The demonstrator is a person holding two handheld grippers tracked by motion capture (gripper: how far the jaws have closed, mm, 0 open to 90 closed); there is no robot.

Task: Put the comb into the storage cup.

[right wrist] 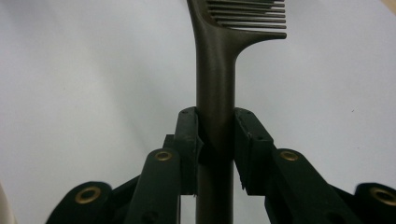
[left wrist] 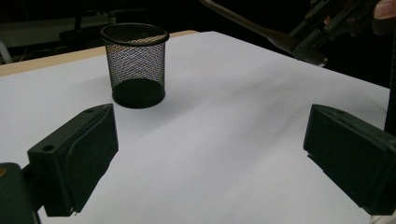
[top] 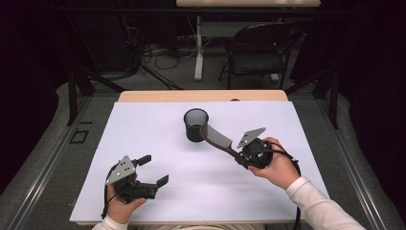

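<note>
A dark brown comb (right wrist: 215, 84) with a long handle is clamped by its handle in my right gripper (right wrist: 215, 135); its toothed end points away from the jaws. Seen from above, the comb (top: 218, 139) reaches up and left from the right gripper (top: 238, 155), and its tip lies next to the rim of a black mesh cup (top: 196, 124) standing upright mid-table. My left gripper (top: 152, 169) rests near the front left, jaws wide apart with nothing between them. In the left gripper view the mesh cup (left wrist: 135, 65) stands ahead, and the comb (left wrist: 252, 23) crosses the top right.
A white sheet (top: 158, 139) covers the wooden table (top: 201, 96). Beyond the far edge stand a black folding chair (top: 258, 48), a table leg and floor cables. Dark curtains close both sides.
</note>
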